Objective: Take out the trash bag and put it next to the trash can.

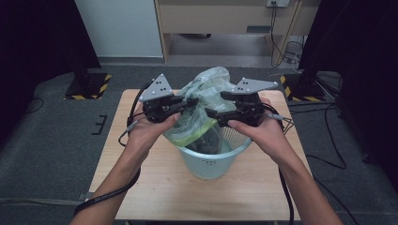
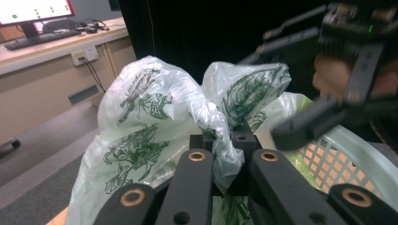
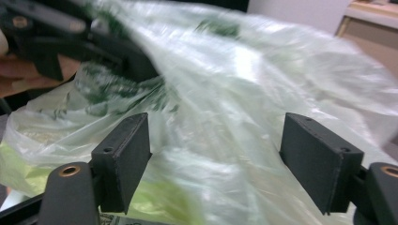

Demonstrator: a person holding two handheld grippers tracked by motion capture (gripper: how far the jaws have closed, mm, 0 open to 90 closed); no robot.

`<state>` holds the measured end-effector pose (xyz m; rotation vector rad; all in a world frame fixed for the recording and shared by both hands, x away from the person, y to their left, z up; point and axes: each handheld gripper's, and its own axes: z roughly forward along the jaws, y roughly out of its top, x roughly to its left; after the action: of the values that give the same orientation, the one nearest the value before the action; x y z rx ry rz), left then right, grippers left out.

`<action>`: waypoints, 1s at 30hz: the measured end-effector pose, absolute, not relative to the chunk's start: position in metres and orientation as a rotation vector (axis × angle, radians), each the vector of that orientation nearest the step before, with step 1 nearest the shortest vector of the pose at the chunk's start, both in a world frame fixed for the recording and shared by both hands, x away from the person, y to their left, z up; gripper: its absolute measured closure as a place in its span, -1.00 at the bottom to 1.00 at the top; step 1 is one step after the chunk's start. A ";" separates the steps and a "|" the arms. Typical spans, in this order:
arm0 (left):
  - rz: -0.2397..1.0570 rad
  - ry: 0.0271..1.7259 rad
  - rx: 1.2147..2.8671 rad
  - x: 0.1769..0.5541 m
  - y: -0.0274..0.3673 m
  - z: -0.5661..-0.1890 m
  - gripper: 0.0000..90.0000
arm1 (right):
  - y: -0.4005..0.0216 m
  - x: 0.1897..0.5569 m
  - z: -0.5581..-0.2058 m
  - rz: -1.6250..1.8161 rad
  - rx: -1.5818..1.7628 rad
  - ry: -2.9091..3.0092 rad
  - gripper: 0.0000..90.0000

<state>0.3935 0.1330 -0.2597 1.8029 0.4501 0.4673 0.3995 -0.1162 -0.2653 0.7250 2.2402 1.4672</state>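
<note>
Thin translucent plastic, printed with dark green leaves, billows above a pale green mesh basket (image 1: 211,161) at the middle of a light wooden surface (image 1: 141,187). The plastic bag (image 1: 204,101) stands partly inside the basket, its yellow-green lower folds spilling over the rim on the left side. A person's two hands meet over it, each carrying a black claw. The left claw (image 1: 187,103) is clamped on a bunched fold of the bag near its top; in the left gripper view the film is pinched tight between the two jaws. The right claw (image 1: 211,115) faces it from the other side, just beside the left one, its jaws standing well apart with the film lying between the pads (image 3: 124,152) and none of it pressed. Cables trail from both claws toward the surface's near edge.
</note>
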 end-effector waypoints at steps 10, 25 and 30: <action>0.417 0.397 1.775 0.386 0.124 -0.256 0.96 | -0.086 0.401 -0.275 1.434 0.681 2.311 -0.49; 0.416 0.330 1.849 0.363 0.123 -0.264 0.95 | -0.093 0.398 -0.274 1.443 0.668 2.228 0.90; 0.444 0.347 1.886 0.362 0.125 -0.270 0.93 | -0.096 0.397 -0.272 1.470 0.674 2.190 0.98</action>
<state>0.3620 0.1255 -0.2696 1.8857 0.3471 0.4441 0.3974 -0.0960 -0.2719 0.6740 2.1897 1.4704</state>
